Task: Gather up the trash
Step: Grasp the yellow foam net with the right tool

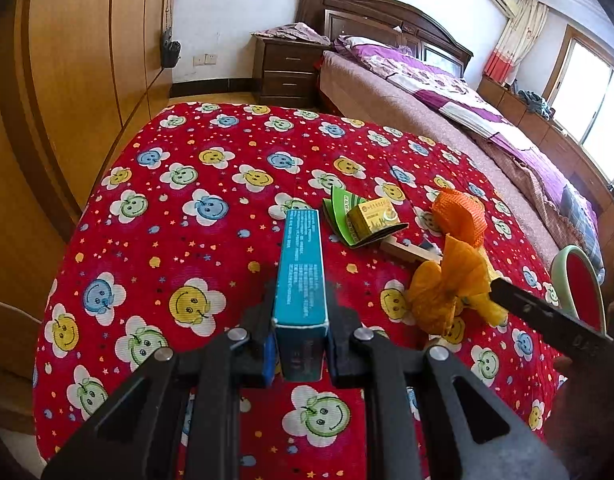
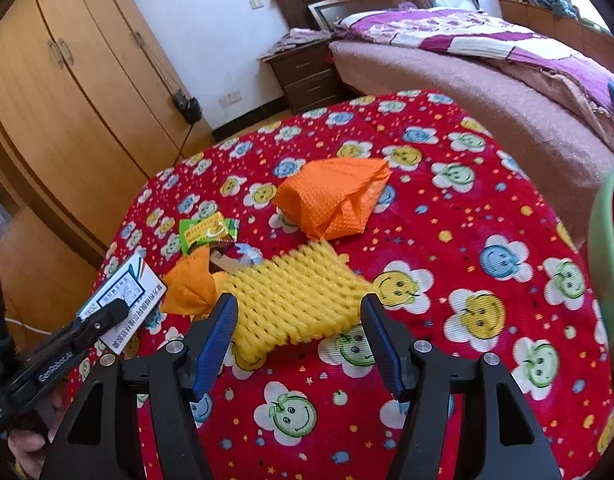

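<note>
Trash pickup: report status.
Left gripper shut on blue box. Right gripper open over yellow foam net. Nothing blocking.

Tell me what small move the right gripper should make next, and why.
Probably ease the right gripper forward and down so its pads straddle the yellow foam net, then close. Its jaws stand open and empty, with the net lying flat on the red cloth just ahead between them. The left gripper is already shut on the blue box, so it is not free.
</note>
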The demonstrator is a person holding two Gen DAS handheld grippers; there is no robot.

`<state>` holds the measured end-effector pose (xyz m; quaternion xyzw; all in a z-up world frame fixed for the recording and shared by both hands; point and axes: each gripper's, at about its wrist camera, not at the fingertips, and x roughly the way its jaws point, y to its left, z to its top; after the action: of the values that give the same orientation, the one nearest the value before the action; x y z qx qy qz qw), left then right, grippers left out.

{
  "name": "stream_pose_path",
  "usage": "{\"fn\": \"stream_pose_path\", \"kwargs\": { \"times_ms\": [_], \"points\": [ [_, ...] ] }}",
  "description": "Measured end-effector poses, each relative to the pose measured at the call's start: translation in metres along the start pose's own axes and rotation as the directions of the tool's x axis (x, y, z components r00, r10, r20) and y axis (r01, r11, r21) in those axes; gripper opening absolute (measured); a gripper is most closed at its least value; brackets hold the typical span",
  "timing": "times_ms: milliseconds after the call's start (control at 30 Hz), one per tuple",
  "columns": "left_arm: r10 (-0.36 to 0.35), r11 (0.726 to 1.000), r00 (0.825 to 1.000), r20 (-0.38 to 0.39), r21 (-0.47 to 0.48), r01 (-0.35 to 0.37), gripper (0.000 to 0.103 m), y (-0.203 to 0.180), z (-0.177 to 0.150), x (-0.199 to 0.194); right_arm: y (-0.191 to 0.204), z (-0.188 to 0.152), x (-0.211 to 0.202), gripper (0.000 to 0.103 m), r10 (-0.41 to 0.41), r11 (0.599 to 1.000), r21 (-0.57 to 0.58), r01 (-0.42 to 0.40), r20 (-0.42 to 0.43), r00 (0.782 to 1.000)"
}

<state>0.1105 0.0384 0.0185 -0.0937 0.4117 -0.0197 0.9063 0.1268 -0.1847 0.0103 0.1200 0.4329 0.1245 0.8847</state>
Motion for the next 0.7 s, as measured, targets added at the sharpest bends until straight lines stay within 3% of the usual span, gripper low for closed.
{"fn": "stream_pose_path", "kwargs": {
  "times_ms": [133,267,600,700],
  "points": [
    [-0.006,1.0,1.0,0.002,-0.004,0.006,0.018,0.002,-0.001,-0.001,0.0,-0.006,0.007,0.064,0.011,1.0,0.011,-0.01,-0.018,1.0],
    [-0.013,1.0,1.0,0.003,-0.011,0.013,0.018,0.004,-0.001,-0.001,0.001,-0.007,0.007,0.054,0.009,1.0,0.01,-0.009,-0.016,1.0],
    [-0.012,1.0,1.0,0.003,-0.011,0.012,0.018,0.005,-0.001,-0.001,0.003,-0.011,0.002,0.018,0.03,1.0,0.003,-0.03,0.004,1.0],
    [-0.017,1.0,1.0,0.006,-0.011,0.017,0.018,0.004,-0.002,-0.004,0.006,-0.015,-0.005,0.015,0.033,0.999,-0.005,-0.032,0.024,0.999]
  ]
}}
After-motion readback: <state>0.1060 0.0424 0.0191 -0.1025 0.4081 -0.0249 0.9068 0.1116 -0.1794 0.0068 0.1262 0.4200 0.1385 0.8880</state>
